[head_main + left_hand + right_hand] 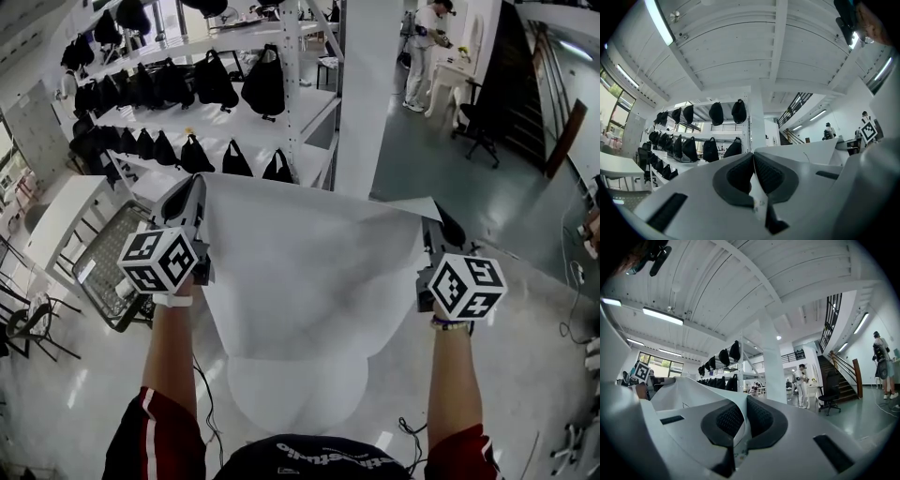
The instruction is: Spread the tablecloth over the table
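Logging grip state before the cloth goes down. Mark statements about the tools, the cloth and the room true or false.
1. The left tool is shut on the tablecloth. True.
2. The right tool is open and empty. False: it is shut on the tablecloth's edge.
3. The tablecloth is black. False: it is white.
4. Black bags hang on the shelves ahead. True.
5. The tablecloth lies flat on a table. False: it is held up between the two tools.
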Demonstrator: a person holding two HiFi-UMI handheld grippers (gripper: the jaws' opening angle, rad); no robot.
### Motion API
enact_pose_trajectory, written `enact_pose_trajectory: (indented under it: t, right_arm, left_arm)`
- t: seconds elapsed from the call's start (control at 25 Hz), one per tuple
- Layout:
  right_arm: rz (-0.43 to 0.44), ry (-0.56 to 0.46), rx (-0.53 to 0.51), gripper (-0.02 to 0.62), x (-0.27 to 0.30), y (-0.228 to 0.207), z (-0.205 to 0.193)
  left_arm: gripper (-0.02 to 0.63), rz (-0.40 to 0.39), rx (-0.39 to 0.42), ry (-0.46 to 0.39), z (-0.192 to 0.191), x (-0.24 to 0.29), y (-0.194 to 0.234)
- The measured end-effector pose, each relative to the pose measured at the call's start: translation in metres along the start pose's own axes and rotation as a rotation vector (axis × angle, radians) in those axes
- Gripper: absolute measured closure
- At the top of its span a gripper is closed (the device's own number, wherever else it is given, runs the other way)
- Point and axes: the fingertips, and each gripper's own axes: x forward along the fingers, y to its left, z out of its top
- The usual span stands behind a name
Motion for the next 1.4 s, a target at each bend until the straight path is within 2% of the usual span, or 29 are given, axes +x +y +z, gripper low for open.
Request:
enact_pose_trajectory:
  t: [0.48,0.76,1.4]
  right_arm:
    - [-0.006,-0.033,-0.030,0.569,0.022,-0.006,0.026]
    - [-0.010,-0.037,-0.045,0.569,0.016,0.006,0.030]
    - [-0.050,0.132,-0.014,0.569,-0.038,0.043,-0.053]
  left_arm:
    - [0.590,0.001,0.048,-0.062,0.029,0.024,0.007]
    - [0.591,0.004,0.033,-0.069,0.027,0.013,0.014]
    - [0.589,-0.025,-0.018,0.088,-0.054,-0.062,0.019]
